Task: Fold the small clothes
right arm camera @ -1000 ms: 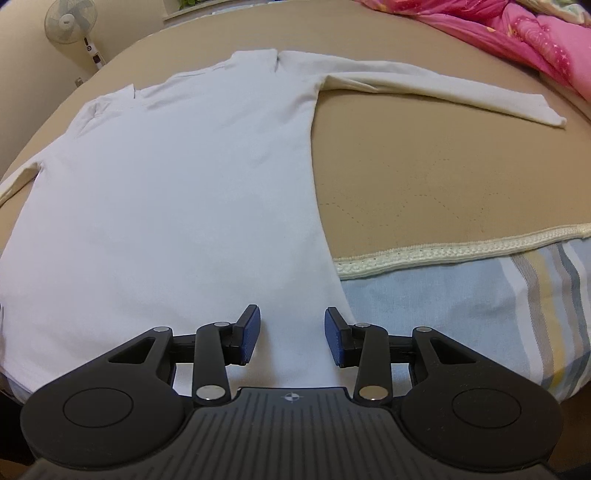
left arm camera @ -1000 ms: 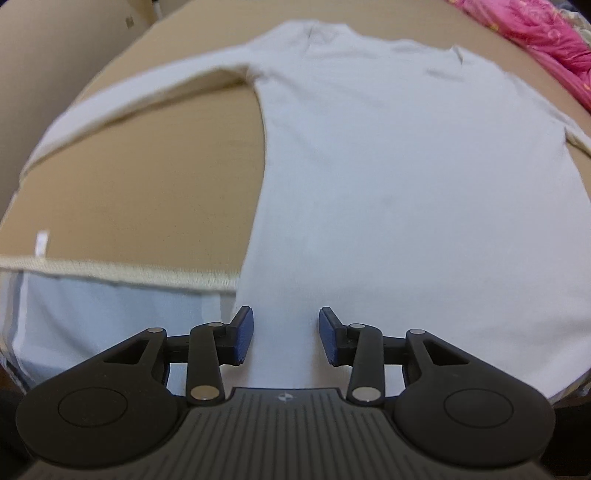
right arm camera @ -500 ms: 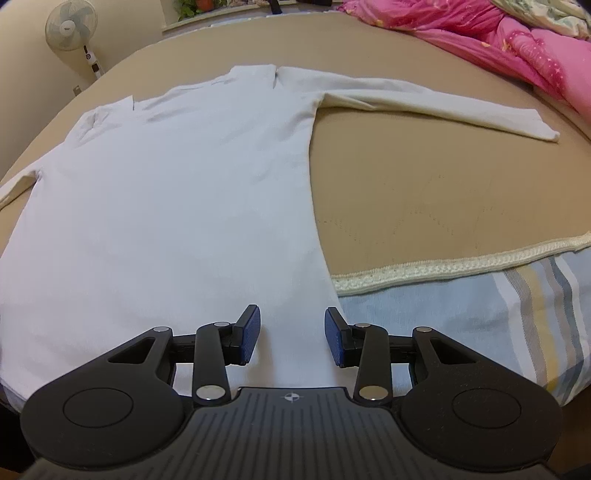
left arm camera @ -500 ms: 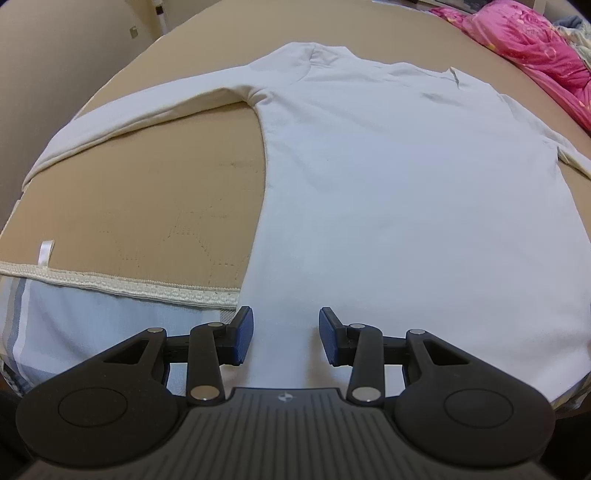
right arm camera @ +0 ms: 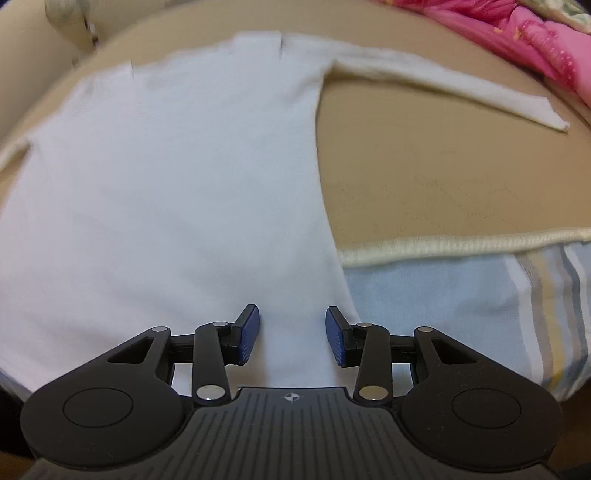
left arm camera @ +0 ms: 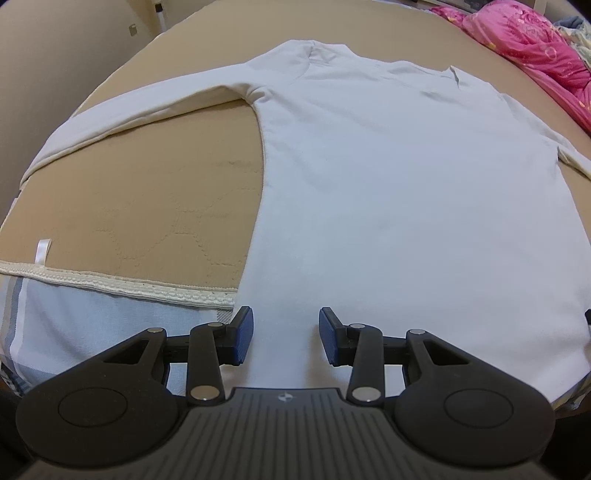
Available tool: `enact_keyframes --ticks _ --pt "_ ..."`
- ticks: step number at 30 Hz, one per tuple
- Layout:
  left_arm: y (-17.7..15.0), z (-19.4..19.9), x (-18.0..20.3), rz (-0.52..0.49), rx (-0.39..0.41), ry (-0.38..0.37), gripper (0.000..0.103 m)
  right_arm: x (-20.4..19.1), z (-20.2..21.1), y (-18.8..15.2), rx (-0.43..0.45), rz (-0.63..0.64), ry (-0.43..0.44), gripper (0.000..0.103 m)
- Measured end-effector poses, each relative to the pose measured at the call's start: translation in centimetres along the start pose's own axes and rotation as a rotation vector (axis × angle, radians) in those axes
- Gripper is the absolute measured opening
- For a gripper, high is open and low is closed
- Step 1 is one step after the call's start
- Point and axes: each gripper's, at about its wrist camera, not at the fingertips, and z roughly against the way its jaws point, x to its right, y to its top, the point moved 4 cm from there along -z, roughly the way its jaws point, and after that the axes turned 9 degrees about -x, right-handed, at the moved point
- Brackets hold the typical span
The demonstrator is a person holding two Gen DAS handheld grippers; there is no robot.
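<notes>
A white long-sleeved shirt [left arm camera: 399, 184] lies flat on a tan quilted mat, collar far, hem near; it also shows in the right wrist view [right arm camera: 166, 177]. Its left sleeve [left arm camera: 140, 110] stretches out to the left, and its right sleeve [right arm camera: 443, 88] stretches out to the right. My left gripper [left arm camera: 286, 334] is open and empty, above the hem near the shirt's lower left corner. My right gripper [right arm camera: 291, 334] is open and empty, above the hem near the lower right corner. The right wrist view is blurred.
The tan mat [left arm camera: 147, 206] has a cream braided edge [left arm camera: 122, 288] over a striped light-blue sheet [right arm camera: 480, 295]. A pink quilt [left arm camera: 532, 48] is bunched at the far right. A standing fan [right arm camera: 70, 11] is at the far left.
Both grippers have shifted a little relative to the shirt's hem, staying open. The right wrist view has become blurred with motion. The shirt has not moved.
</notes>
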Motion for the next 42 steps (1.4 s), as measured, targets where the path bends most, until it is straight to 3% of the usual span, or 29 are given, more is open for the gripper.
enact_keyframes --ticks 6,10,16,23,29,33,36,40,42 --pt "0.0 -0.2 -0.2 0.013 -0.010 -0.013 0.044 0.0 1.6 0.8 0.085 -0.029 0.026 0.042" --pt "-0.8 -1.9 -0.2 0.021 -0.115 -0.053 0.046 0.2 0.1 0.1 -0.003 -0.018 -0.020 0.042" --pt "-0.6 -0.9 -0.1 0.016 -0.060 -0.030 0.047 0.0 1.7 0.3 0.074 -0.038 0.010 0.043" --pt "-1.0 -0.6 0.0 0.008 -0.058 -0.022 0.047 -0.7 0.2 -0.2 -0.018 -0.009 -0.001 0.047" --pt "-0.8 -0.9 -0.4 0.028 -0.055 -0.021 0.047 -0.9 1.4 0.5 0.076 -0.029 0.030 0.047" --pt "-0.6 -1.0 -0.1 0.021 -0.054 -0.029 0.047 -1.0 -0.2 0.2 -0.013 0.004 -0.003 0.049" --pt "-0.9 -2.0 0.0 0.010 -0.106 -0.033 0.049 -1.3 0.1 0.4 0.001 0.023 -0.019 0.050" --pt "-0.8 -1.7 0.3 -0.009 -0.077 -0.020 0.049 -1.1 1.4 0.7 0.070 -0.005 0.009 0.050" --pt "-0.7 -1.4 0.3 -0.008 -0.060 -0.024 0.049 -0.9 0.9 0.6 0.039 -0.009 -0.004 0.050"
